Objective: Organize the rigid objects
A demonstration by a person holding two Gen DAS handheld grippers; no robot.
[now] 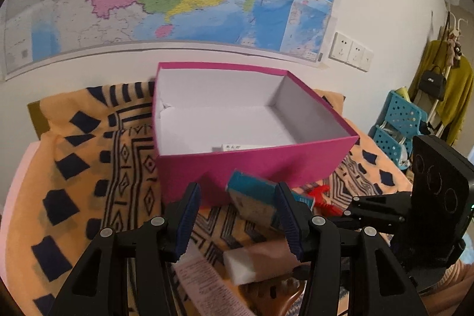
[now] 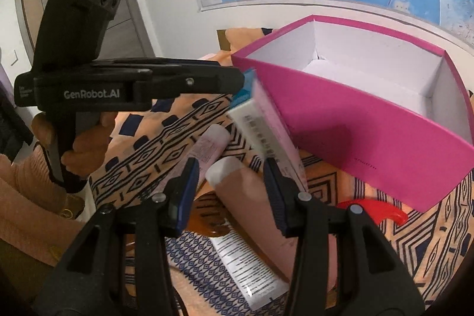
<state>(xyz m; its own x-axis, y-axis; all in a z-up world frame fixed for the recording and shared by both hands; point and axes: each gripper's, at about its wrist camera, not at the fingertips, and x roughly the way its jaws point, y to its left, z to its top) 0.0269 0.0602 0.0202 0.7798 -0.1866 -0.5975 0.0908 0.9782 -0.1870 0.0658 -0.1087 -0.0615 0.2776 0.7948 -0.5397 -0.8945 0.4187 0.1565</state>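
Two hand-held grippers are in view, and both stand spread, pinching nothing. Your left hand-held gripper (image 1: 237, 215) frames a teal-and-white rectangular carton (image 1: 251, 194), which lies tilted low in the frame, just in front of the open magenta cardboard box (image 1: 251, 165). From your right wrist view, the same carton (image 2: 266, 132) runs slantwise beside the right finger of your right hand-held gripper (image 2: 231, 188); whether they touch, you cannot tell. A small white carton (image 1: 234, 147) lies inside the magenta box, against its near wall. A pink tube with a white cap (image 2: 225, 171) and a red plastic piece (image 2: 373, 209) lie on the orange patterned cloth (image 1: 89, 168).
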